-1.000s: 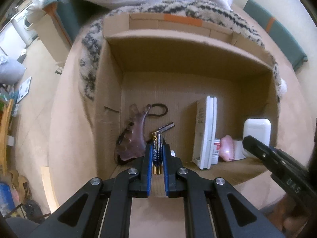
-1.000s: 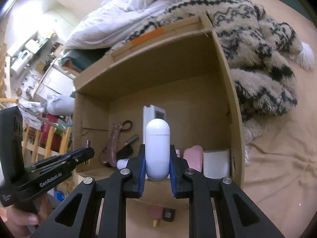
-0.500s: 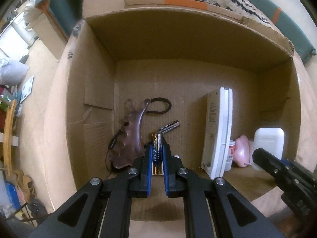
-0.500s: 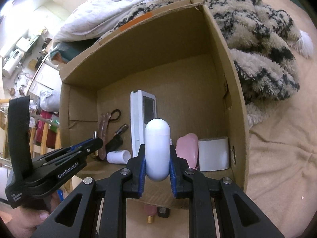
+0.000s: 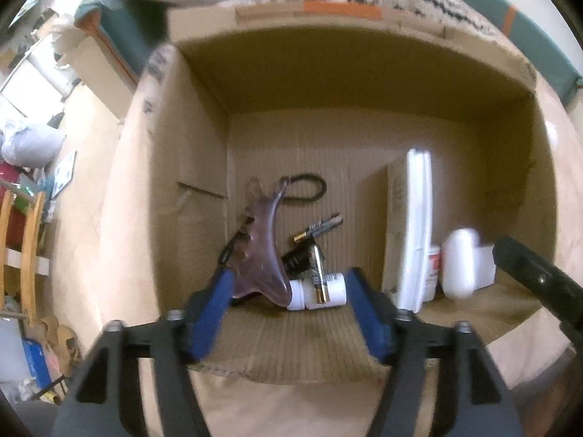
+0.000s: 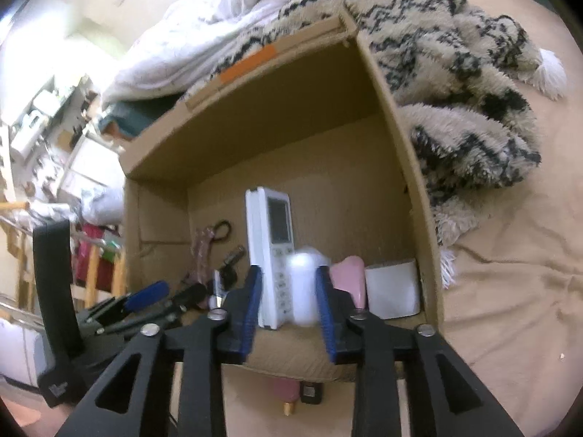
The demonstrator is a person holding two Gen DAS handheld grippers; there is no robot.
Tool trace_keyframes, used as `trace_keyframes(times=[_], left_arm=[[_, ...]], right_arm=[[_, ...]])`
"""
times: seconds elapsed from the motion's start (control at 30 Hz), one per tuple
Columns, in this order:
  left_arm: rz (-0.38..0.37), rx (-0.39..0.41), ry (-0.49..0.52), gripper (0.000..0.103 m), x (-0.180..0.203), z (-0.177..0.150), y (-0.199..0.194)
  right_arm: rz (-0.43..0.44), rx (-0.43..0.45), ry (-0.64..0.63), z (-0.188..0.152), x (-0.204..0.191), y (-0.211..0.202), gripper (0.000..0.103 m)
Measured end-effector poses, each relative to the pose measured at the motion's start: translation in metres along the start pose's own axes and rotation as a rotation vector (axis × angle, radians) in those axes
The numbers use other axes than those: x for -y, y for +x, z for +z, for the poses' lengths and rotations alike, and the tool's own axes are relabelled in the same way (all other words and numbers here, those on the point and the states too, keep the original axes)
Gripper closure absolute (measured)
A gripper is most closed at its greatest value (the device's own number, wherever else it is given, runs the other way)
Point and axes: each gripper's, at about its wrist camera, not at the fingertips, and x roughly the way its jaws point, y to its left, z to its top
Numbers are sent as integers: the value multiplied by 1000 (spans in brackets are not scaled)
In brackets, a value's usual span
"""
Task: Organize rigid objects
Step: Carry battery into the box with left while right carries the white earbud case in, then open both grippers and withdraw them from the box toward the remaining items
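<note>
The box [image 5: 175,189] takes both drops: left gripper [image 5: 289,302] has just opened off the battery [image 5: 317,273], right gripper [image 6: 288,291] off the blurred, seemingly falling capsule [image 6: 304,287].

We see a cardboard box [image 5: 164,196] lying open toward us, its contents on the lower wall. At the left, a translucent brown comb-like piece [image 5: 264,251] leans beside a black loop [image 5: 306,189]. A battery [image 5: 316,273] rests across a small white bottle [image 5: 320,291], with another battery [image 5: 319,227] behind. A white remote [image 6: 271,255] stands upright mid-box. To its right sit a blurred white capsule-shaped case [image 6: 304,291], a pink thing [image 6: 351,276] and a white block [image 6: 391,287].
</note>
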Motion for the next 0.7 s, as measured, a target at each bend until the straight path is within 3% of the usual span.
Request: trace_keyframes(times=[0.03,0.7], left_arm=[[-1,9,2,39,0,-1,-4],[-20,84,-3,39,-42,-40,-60]], right_arm=[[10,14,5,-1,1,-3,36],[11,93,-47,-28,-7,-49,36]])
